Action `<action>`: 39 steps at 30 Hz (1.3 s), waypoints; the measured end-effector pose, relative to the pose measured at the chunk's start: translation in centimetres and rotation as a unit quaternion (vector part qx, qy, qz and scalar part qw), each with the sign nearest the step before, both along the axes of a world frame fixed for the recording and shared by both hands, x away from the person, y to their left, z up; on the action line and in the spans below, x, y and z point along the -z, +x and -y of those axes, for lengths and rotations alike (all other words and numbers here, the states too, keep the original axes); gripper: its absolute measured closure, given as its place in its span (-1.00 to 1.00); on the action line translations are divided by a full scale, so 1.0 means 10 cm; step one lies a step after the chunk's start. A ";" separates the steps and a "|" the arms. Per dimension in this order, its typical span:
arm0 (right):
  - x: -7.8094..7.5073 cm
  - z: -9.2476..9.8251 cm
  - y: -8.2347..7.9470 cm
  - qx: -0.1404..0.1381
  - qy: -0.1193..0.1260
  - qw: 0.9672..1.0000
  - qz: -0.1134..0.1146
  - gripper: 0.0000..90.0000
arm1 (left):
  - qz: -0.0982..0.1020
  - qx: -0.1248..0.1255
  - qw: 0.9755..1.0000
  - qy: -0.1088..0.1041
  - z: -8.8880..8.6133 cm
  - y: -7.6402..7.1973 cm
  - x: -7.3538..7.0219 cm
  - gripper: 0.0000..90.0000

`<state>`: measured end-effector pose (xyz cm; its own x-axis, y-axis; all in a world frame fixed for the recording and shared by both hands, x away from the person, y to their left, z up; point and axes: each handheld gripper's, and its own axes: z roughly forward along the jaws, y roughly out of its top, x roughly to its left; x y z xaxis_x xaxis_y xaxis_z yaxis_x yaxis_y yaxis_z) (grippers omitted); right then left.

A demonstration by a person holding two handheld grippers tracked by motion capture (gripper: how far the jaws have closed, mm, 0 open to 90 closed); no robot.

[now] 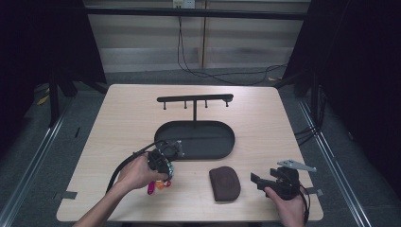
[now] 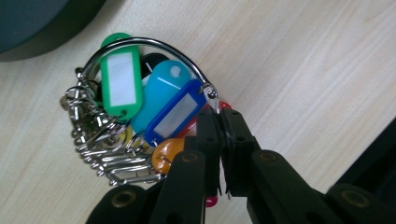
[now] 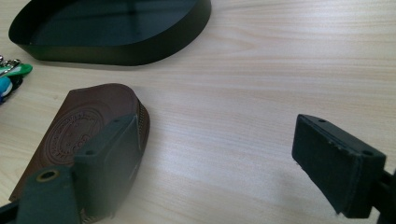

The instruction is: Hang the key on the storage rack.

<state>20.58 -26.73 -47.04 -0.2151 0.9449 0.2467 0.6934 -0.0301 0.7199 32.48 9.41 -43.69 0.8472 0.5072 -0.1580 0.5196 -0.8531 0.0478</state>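
Observation:
A bunch of coloured plastic key tags (image 2: 140,93) on a big metal ring (image 2: 154,49) lies on the wooden table, with small steel rings heaped at its left. My left gripper (image 2: 221,133) is shut on that big ring, near its clasp. From above, the left gripper (image 1: 165,176) points down at the key tags (image 1: 157,185) in front of the tray. My right gripper (image 1: 259,180) rests at the front right, open. In its own view the right gripper (image 3: 215,144) has bare table between its jaws. A brown leather pouch (image 3: 88,126) lies just left of it.
A black oval tray (image 1: 198,142) sits mid-table, and a black hook rack (image 1: 195,99) stands on a post at its far side. The brown pouch (image 1: 225,183) lies between the two hands. The tray wall (image 3: 116,53) is beyond the pouch. A tray edge (image 2: 28,23) is near the tags.

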 end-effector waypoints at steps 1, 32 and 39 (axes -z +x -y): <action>0.00 0.00 0.00 -0.001 0.001 1.000 0.001 -0.66 | 0.001 -0.002 1.000 0.000 -0.01 0.00 -0.01 0.94; -0.03 -0.03 -0.03 -0.022 0.000 1.000 0.023 -0.68 | 0.031 -0.019 0.999 0.015 -0.13 0.15 -0.49 0.95; -0.03 -0.04 -0.03 -0.023 -0.003 0.999 0.023 -0.68 | 0.043 -0.027 0.999 0.011 -0.15 0.16 -0.64 0.96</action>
